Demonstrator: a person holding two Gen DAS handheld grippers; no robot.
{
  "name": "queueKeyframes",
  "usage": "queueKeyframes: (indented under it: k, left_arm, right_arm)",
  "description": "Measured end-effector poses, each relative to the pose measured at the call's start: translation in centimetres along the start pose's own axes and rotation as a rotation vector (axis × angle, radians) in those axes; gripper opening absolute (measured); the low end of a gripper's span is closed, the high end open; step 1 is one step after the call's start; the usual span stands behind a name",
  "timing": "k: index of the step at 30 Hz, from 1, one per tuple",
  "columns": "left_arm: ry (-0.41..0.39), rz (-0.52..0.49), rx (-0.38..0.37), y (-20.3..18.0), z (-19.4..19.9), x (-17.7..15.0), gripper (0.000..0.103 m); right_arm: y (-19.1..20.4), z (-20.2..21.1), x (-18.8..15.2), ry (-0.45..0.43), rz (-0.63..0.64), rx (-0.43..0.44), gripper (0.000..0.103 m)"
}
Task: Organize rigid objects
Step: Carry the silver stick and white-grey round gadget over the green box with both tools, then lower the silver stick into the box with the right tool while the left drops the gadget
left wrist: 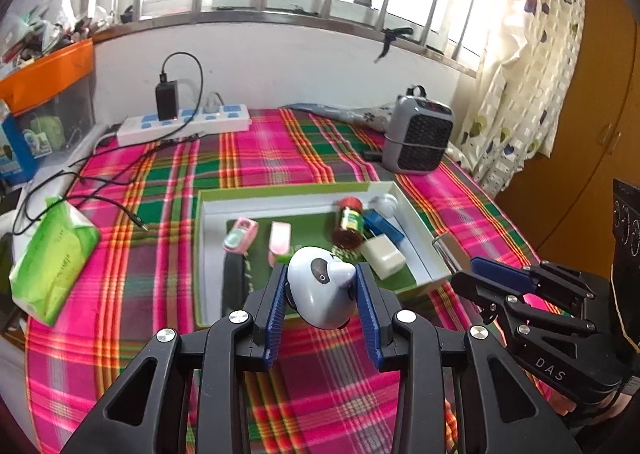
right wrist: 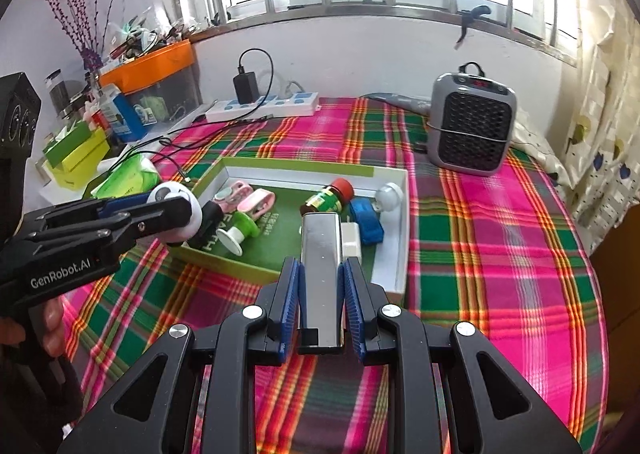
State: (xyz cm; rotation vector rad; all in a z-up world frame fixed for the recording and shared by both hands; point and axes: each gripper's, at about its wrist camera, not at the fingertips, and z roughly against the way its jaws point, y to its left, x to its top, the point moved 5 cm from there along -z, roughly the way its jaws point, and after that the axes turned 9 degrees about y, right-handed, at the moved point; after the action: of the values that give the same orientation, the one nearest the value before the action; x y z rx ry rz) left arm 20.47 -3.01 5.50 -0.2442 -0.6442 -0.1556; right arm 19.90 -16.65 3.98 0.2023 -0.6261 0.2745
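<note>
My left gripper (left wrist: 321, 275) is shut on a white panda-shaped toy (left wrist: 320, 286), held just above the near edge of a green-rimmed box (left wrist: 280, 190). My right gripper (right wrist: 322, 266) is shut on a silver metal bar (right wrist: 322, 274) that points over the box's near right rim (right wrist: 394, 230). Inside the box lie a red-capped brown bottle (right wrist: 326, 200), a blue object (right wrist: 366, 220), a white cube (right wrist: 352, 242) and pink clips (right wrist: 256, 202). In the right wrist view the left gripper (right wrist: 172, 210) and the panda toy (right wrist: 176, 194) hang over the box's left corner.
A grey heater (right wrist: 470, 130) stands at the back right. A white power strip (right wrist: 264, 104) with cables lies at the back by the wall. A green tissue pack (left wrist: 52, 258) sits left of the box. An orange bin (left wrist: 48, 70) and clutter fill the far left.
</note>
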Motion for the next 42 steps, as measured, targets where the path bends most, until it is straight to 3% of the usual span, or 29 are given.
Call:
queueKeyframes:
  k: [21,42]
  left_arm:
    - [0.037,0.062,-0.004,4.0,-4.0,5.7,0.032]
    - [0.141,0.055,0.001,4.3,-10.0,6.0,0.032]
  right_arm:
    - [1.1,-6.6,3.1,0.123,0.069,0.073,0.024]
    - [1.3,-9.7,2.6,0.177,0.071,0.099,0.024]
